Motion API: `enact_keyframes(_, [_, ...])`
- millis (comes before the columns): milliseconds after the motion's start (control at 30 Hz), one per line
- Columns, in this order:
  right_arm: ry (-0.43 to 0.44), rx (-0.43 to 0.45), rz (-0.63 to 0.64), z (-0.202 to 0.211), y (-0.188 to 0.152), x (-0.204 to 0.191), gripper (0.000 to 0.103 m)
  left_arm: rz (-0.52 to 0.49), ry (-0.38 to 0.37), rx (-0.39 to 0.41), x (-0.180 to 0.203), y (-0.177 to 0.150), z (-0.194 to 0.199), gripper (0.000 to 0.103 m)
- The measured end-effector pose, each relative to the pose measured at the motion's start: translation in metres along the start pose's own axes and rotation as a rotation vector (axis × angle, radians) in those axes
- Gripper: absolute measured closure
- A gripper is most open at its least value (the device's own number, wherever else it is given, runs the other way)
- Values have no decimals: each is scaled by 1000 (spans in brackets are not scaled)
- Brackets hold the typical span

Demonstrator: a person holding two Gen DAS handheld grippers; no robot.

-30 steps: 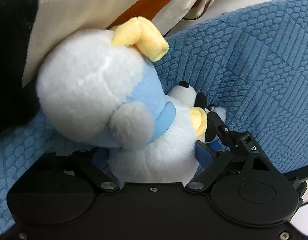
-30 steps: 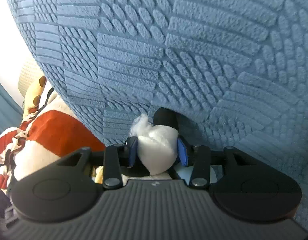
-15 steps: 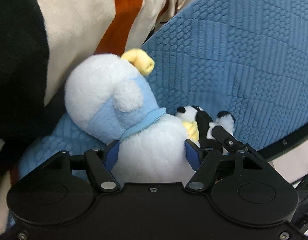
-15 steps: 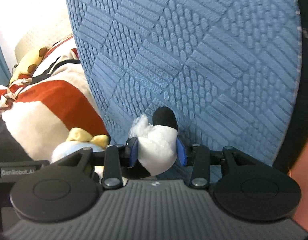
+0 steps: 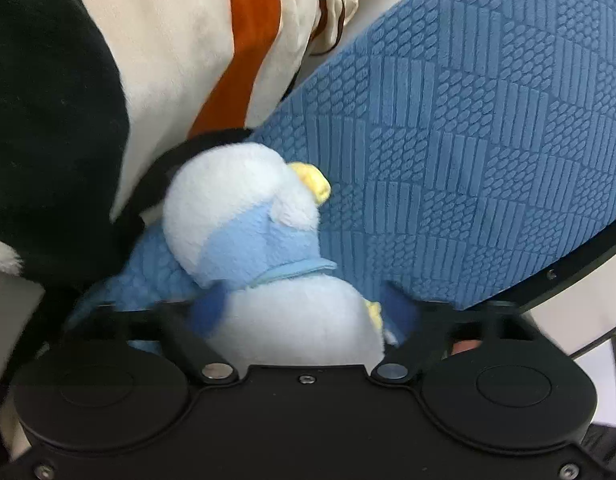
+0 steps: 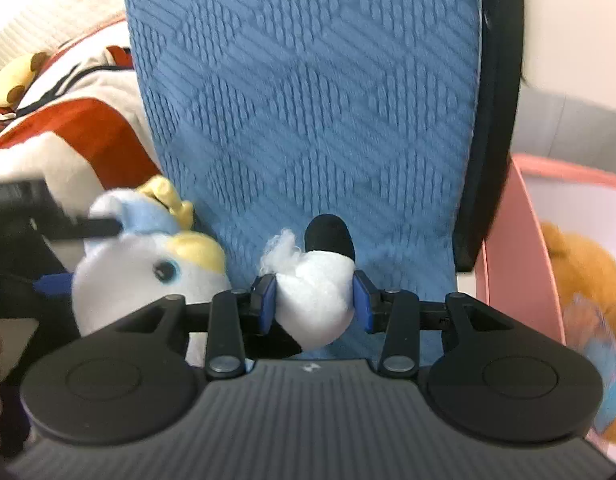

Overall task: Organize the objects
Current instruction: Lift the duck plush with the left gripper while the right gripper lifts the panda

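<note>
The left gripper [image 5: 303, 312] has its two blue-padded fingers [image 5: 205, 312] pressed against either side of the round white body of a soft plush duck in white and pale blue with a yellow beak [image 5: 251, 232]. The duck's body fills the gap between the fingers, and its head tilts up and away from the gripper. In the right wrist view the same duck [image 6: 147, 264] appears at the left, face toward the camera, with a dark eye and a yellow tuft on top.

The right gripper [image 6: 314, 300] has its blue-padded fingers [image 6: 263, 300] squeezed onto a small black-and-white plush toy [image 6: 316, 288], which bulges between them. A black ear or paw and a wisp of white stuffing stick up above the fingers.

Both toys are held just in front of a large blue textured fabric cushion with a raised woven pattern [image 6: 308, 100], edged on the right by a dark curved frame [image 6: 496, 120]. In the left wrist view the cushion [image 5: 468, 140] fills the right side.

To the left of the cushion lies a big plush toy in cream, orange-red and black [image 5: 167, 60], touching the duck's head.

At the far right of the right wrist view stands a pink box [image 6: 512, 240] holding an orange-brown plush animal [image 6: 584, 272].
</note>
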State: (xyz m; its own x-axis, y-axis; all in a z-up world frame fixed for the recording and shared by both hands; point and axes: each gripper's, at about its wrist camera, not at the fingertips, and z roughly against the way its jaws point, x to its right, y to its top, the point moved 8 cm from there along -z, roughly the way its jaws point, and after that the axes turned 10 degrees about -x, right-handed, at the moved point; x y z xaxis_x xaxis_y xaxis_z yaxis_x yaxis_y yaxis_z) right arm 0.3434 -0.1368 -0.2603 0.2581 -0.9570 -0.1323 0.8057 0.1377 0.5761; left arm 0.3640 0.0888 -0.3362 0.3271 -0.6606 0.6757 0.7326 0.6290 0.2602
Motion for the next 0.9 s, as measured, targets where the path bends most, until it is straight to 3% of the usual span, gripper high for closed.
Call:
enact_keyframes(67, [5,-20,-23,-5,1,2,58,17,-48,-30,-1,-4,1,1])
enact_keyframes(400, [55,-55,-58,-10,0,14,44,-3,101,-61,0,-4,-26,1])
enact_keyframes(533, [164,-125,-123,-20,-6,13,44,18,110,-49,-1,-4,-33,0])
enact_keyframes(633, [103,-159,-74,-26,-7,15,43,7,117,-48,1,-3,-36,0])
enact_keyframes(900, [126,-193,32,-22,-11,7,45,4,128,-93,-2,0,-42,0])
